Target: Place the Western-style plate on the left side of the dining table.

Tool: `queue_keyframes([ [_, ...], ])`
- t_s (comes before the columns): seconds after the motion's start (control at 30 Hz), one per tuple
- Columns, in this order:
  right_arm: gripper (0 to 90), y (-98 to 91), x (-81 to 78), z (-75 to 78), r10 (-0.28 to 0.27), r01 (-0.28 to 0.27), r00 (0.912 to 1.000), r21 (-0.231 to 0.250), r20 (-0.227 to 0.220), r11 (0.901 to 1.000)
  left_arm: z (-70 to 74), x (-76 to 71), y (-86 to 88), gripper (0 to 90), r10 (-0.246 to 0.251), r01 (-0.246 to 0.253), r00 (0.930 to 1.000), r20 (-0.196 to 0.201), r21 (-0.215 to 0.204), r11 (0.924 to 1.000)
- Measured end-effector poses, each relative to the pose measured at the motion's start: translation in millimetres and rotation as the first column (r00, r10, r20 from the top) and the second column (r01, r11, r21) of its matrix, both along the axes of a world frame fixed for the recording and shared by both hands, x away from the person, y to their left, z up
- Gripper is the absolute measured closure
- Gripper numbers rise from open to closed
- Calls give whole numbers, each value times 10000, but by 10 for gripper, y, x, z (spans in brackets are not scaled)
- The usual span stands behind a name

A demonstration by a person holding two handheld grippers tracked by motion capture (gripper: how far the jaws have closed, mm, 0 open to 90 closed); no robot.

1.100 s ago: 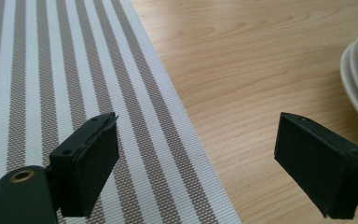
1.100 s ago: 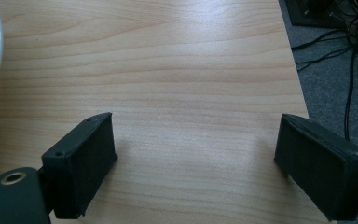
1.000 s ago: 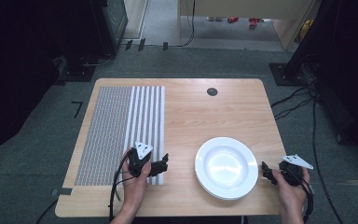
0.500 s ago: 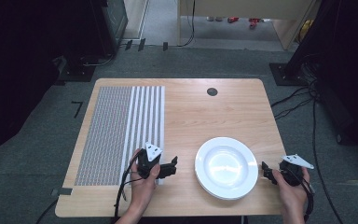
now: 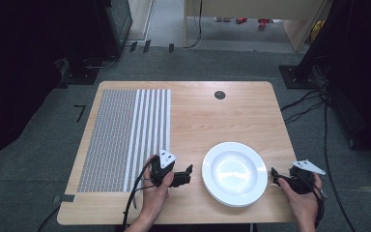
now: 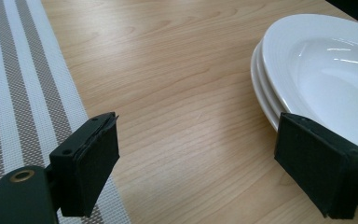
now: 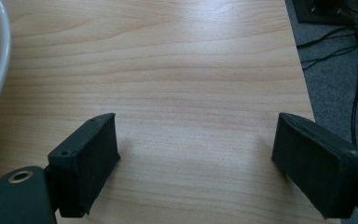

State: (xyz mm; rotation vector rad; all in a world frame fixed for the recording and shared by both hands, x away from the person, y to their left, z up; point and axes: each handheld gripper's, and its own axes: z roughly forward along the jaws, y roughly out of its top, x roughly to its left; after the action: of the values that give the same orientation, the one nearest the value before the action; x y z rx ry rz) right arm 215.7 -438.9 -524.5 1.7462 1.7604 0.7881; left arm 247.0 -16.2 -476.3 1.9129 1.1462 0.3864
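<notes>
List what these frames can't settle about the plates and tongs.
- Plate stack: left gripper view cuts it at the right edge; the count is unclear.
- Left tongs: high view too small to show the gap to the plates.
- Right tongs: the hand hides the body.

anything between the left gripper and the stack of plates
Nothing: bare wood separates the left gripper from the stack of plates, plain in the high view and left gripper view.

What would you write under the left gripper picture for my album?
Left gripper, jaws wide open over the wooden table, between a striped placemat and stacked white plates.
</notes>
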Motion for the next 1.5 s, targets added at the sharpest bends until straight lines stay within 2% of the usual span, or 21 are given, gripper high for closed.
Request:
queue_keyframes([
  [0.07,149,9,9,10,-191,191,9998,183,-12,9997,0,-10,-27,138,-129,129,9999,-9,-11,9999],
  [0.13,212,26,8,25,-150,147,9999,506,66,9986,-1,-21,-62,138,-284,284,9996,-6,14,9996],
  [0.3,262,86,-8,79,-202,181,9990,543,389,9984,-11,-32,-114,138,-634,628,9978,-202,-265,9977],
  [0.33,277,113,-21,110,-250,214,9980,622,574,9978,-21,-45,-146,138,-707,700,9973,-211,-318,9970],
  [0.43,284,144,-32,142,-295,246,9971,700,707,9972,-31,-55,-173,138,-833,826,9962,-233,-302,9961],
  [0.53,305,213,-67,227,-443,346,9924,849,1150,9958,-48,-72,-219,138,-917,907,9953,-310,-317,9954],
  [0.63,312,249,-88,267,-515,394,9895,909,1352,9951,-60,-79,-238,142,-956,942,9947,-383,-353,9949],
  [0.73,443,294,-128,309,-282,92,9844,1097,1736,9939,-80,-103,-274,158,-1048,1026,9934,-475,-453,9937],
  [0.77,443,294,-128,309,-282,92,9844,1097,1736,9939,-80,-103,-274,195,-1048,1026,9934,-475,-453,9937],
  [0.8,511,315,-140,320,-10,-225,9846,1324,1751,9909,-88,-121,-289,232,-917,903,9951,-365,-390,9952],
  [0.87,563,340,-145,326,308,-584,9838,1536,1764,9864,-92,-130,-290,258,-875,856,9954,-385,-496,9951],
  [0.97,591,362,-156,337,394,-720,9818,1723,1857,9824,-96,-134,-290,305,-844,818,9955,-428,-593,9949],
  [1.03,617,378,-161,343,455,-851,9803,2033,1921,9754,-100,-144,-286,331,-849,813,9954,-445,-767,9937],
  [1.17,659,409,-165,326,542,-1050,9771,2450,2059,9638,-98,-169,-292,378,-892,865,9955,-309,-793,9931],
  [1.2,669,415,-163,322,600,-1161,9764,2701,2075,9558,-97,-176,-296,397,-938,914,9952,-265,-813,9925],
  [1.23,669,415,-163,322,600,-1161,9764,2701,2075,9558,-97,-176,-296,423,-938,914,9952,-265,-813,9925],
  [1.27,686,430,-167,321,604,-1226,9756,2957,2111,9474,-96,-187,-300,444,-1037,1016,9944,-215,-814,9915],
  [1.33,701,437,-175,320,462,-1143,9751,3127,2169,9430,-97,-190,-302,469,-1060,1040,9941,-207,-830,9911],
  [1.4,712,434,-177,323,425,-1212,9745,3577,2202,9259,-104,-187,-301,488,-1121,1084,9931,-339,-971,9894],
  [1.43,714,435,-178,323,380,-1205,9739,3677,2239,9221,-104,-188,-300,497,-1141,1096,9927,-382,-1032,9886],
  [1.5,710,444,-175,322,267,-1026,9776,3619,2087,9266,-99,-193,-297,513,-1185,1130,9920,-424,-1151,9869],
])
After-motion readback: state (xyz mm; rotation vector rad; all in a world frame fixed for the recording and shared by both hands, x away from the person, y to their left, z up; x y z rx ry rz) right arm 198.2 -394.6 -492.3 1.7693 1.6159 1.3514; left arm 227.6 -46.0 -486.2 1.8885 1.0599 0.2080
